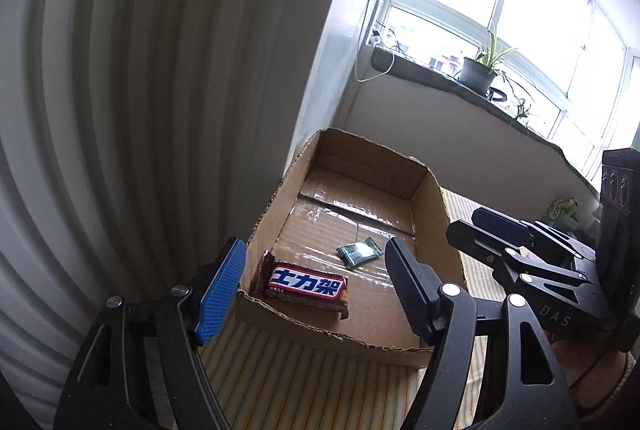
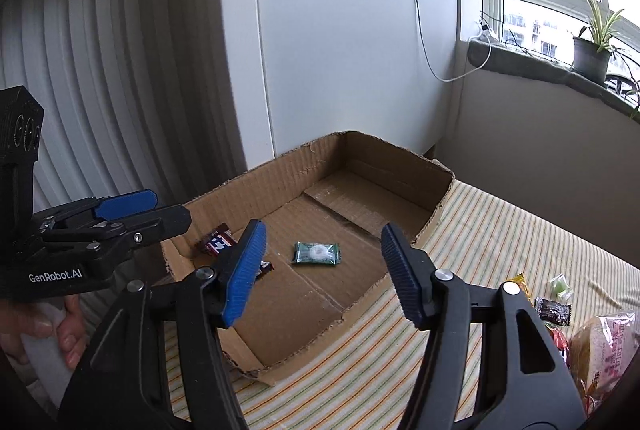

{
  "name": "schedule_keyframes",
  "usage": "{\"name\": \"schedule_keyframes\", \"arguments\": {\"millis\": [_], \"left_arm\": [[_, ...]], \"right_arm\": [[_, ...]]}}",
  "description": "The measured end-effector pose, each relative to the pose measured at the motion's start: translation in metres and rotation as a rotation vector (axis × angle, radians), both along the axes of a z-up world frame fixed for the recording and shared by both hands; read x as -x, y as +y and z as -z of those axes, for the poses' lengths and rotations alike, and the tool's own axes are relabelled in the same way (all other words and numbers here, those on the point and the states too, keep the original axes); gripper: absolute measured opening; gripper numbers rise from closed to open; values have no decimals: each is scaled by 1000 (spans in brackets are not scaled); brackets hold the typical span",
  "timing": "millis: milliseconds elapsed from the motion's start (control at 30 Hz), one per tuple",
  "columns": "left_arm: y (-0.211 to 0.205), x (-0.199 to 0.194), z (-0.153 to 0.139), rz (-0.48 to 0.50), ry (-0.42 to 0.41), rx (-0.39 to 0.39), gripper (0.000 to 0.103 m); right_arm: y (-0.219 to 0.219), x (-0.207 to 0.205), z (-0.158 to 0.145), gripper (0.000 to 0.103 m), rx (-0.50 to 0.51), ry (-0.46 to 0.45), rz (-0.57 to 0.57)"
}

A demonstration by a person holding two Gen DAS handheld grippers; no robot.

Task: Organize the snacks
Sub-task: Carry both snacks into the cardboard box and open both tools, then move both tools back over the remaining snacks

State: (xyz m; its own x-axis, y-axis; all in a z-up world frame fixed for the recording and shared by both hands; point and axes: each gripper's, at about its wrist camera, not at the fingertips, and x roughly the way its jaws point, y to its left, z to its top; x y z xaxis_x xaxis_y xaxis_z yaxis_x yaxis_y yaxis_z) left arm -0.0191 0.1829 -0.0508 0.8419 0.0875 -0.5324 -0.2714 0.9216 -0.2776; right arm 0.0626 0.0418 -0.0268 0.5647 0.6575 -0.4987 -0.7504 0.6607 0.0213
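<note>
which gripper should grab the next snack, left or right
Probably the right. The loose snacks, such as the black-wrapped candy and the bread bag, lie on the striped cloth by the right gripper, which is open and empty. The left gripper faces the cardboard box.

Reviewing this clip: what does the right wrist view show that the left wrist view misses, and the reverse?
Only the right wrist view shows the loose snack pile on the striped cloth and the holder's left hand.

Only the left wrist view shows the chocolate bar's whole label and a green bag far right.

Both show the cardboard box, the green candy, the potted plant, and open, empty jaws.
</note>
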Motion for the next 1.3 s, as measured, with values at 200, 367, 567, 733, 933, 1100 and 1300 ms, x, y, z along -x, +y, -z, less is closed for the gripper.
{"name": "schedule_keyframes", "arguments": {"millis": [200, 367, 567, 733, 933, 1100, 1300], "left_arm": [[-1, 18, -12, -28, -10, -28, 75], [-16, 18, -21, -23, 5, -57, 75], [-62, 9, -33, 44, 2, -115, 75], [-114, -9, -42, 137, -2, -142, 75], [-183, -32, -46, 269, -4, -167, 75], [-222, -41, -48, 356, 2, -202, 75], [-241, -39, -51, 393, 4, -214, 75]], "right_arm": [[-17, 17, -9, 67, -40, -7, 18], [-54, 23, -7, 68, -66, 8, 82], [-122, 26, -3, 69, -84, 2, 176], [-198, 29, -4, 77, -114, -13, 303], [-280, 31, -2, 77, -112, -16, 467], [-311, 34, -2, 77, -119, -15, 518], [-322, 40, 3, 81, -113, -11, 543]]}}
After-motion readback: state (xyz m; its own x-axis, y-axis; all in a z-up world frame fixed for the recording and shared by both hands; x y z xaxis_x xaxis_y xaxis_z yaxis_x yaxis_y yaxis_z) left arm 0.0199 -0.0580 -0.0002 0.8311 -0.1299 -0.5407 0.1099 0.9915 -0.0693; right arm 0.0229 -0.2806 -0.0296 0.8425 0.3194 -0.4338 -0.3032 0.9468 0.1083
